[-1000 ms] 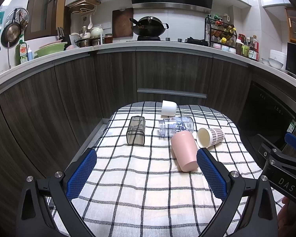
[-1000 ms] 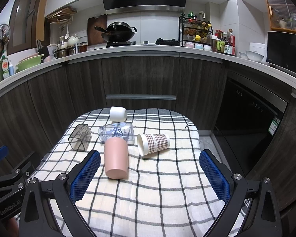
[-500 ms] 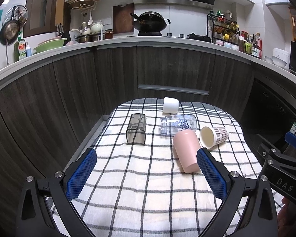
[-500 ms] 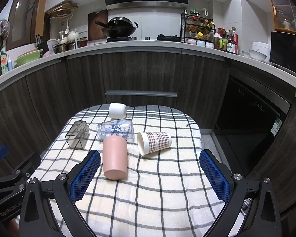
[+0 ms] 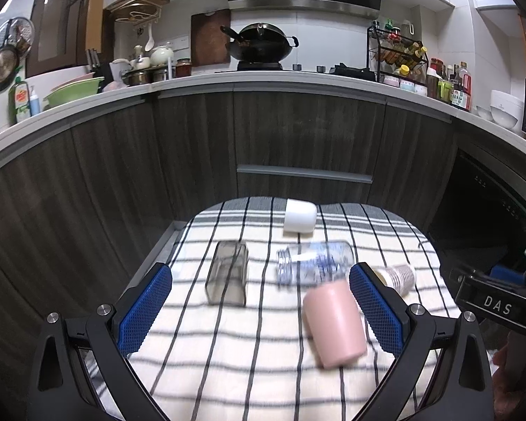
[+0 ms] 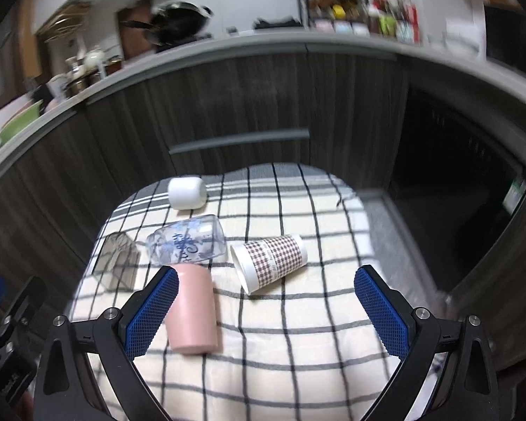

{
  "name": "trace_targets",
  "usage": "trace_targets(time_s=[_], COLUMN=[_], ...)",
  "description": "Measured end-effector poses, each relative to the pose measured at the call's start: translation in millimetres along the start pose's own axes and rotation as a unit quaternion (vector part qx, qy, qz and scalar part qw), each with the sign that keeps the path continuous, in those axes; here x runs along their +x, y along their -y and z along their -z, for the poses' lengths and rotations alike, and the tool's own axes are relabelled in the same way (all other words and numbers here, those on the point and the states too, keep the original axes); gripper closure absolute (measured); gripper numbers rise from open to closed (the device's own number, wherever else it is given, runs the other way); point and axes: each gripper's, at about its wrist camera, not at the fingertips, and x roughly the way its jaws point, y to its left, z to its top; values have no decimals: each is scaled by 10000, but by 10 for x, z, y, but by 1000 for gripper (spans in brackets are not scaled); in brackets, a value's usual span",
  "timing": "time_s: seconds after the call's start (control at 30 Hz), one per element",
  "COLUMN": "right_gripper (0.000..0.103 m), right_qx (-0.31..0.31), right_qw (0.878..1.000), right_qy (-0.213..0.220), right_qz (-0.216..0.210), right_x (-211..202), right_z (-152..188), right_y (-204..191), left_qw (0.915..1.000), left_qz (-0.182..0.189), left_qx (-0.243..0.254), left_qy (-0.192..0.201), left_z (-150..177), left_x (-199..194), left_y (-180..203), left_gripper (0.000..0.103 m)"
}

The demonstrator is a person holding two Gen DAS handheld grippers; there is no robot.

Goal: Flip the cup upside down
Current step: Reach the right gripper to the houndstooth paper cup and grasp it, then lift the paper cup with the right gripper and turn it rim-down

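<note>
Both claws have dipped toward the checked cloth (image 6: 298, 333) since a moment ago; the left claw (image 5: 259, 310) gapes wide, pink cup (image 5: 333, 322) lying by its right finger; the right claw (image 6: 266, 312) gapes wide, pink cup against its left finger, checked paper cup (image 6: 270, 259) lying ahead between the fingers.

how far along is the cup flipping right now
Done: possibly the white cup, which seems to stand rim down at the cloth's far edge.
In hand: nothing. The left gripper and the right gripper are both open and empty, above the checked cloth.
Left: the pink cup, checkered paper cup, clear printed cup and smoky square cup lie on their sides.
</note>
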Motion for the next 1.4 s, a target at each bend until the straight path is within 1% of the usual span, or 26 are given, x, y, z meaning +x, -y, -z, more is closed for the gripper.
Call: trace_targets(time_s=[0.1,0.17,0.23,0.33,0.43,0.5,0.57,0.7,0.83,0.9,0.97,1.0,1.03,1.07,1.1,1.13,1.2,1.4], right_gripper=[2,2,2,2,2,2,2,2,3,3,7,12,19,23,30,32,32,33], right_qx=[455,781,1147,1767,2134,2331,2562,2910,3162,3220,3278,3306,3343,3367,3382,3399,3408,3270], right_qw=[9982,9944,9878,9721,9608,9535,9442,9297,9181,9149,9108,9090,9069,9052,9038,9024,9019,9096], right_qy=[-383,-691,-1024,-1508,-1745,-1886,-2040,-2239,-2381,-2430,-2503,-2532,-2559,-2588,-2615,-2640,-2643,-2542], right_qz=[-89,-174,-251,-332,-308,-318,-350,-293,-189,-180,-176,-162,-172,-181,-188,-208,-236,-335], right_x=[318,552,772,1112,1332,1456,1604,1764,1917,1982,2059,2085,2128,2160,2186,2212,2228,2107], right_z=[-110,-153,-172,-213,-253,-294,-311,-288,-240,-214,-184,-164,-151,-130,-108,-88,-64,-117], right_y=[115,190,264,383,426,417,402,396,394,379,354,353,348,347,348,346,337,308], left_qw=[10000,9999,9996,9989,9971,9960,9959,9965,9963,9963,9965,9965,9966,9965,9965,9964,9963,9962], left_qz=[26,64,126,220,353,377,387,525,518,511,496,489,482,480,478,481,502,567], left_qx=[66,121,194,332,579,745,767,535,514,499,461,437,414,404,392,393,394,405], left_qy=[-17,-78,-170,-242,-334,-314,-276,-370,-450,-475,-491,-509,-530,-548,-566,-577,-572,-515], left_z=[-172,-271,-369,-500,-618,-686,-741,-832,-815,-799,-777,-770,-763,-761,-751,-747,-734,-761], left_x=[229,397,575,807,1031,1160,1251,1454,1602,1642,1672,1689,1706,1723,1733,1739,1723,1594], left_y=[15,24,44,69,127,158,151,56,20,4,-24,-42,-59,-75,-84,-89,-90,-82], left_gripper=[0,0,0,0,0,0,0,0,0,0,0,0,0,0,0,0,0,0])
